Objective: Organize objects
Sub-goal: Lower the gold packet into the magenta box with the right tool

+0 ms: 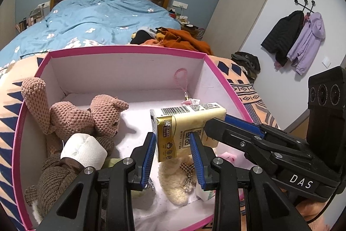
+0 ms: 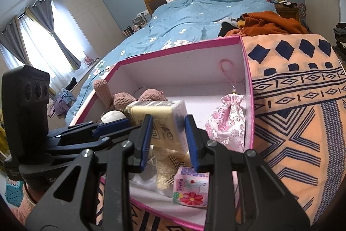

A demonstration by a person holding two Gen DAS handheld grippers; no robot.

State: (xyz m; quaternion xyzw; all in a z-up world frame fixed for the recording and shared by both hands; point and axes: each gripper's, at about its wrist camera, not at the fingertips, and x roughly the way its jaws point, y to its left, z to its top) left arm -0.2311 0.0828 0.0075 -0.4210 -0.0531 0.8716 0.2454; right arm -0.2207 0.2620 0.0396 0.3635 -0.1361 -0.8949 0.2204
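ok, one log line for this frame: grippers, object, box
left gripper: shut on tissue pack | right gripper: shut on same pack | pack: held over pink box | box contents: plush toys, paper roll

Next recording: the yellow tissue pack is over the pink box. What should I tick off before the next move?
1. Tissue pack above pink box: ok.
2. Left gripper jaws on either side of the pack: ok.
3. Right gripper jaws on either side of the pack: ok.
4. Which gripper actually bears the pack: cannot tell.
5. Bare box floor straight below: not ok, cream teddy lies there.
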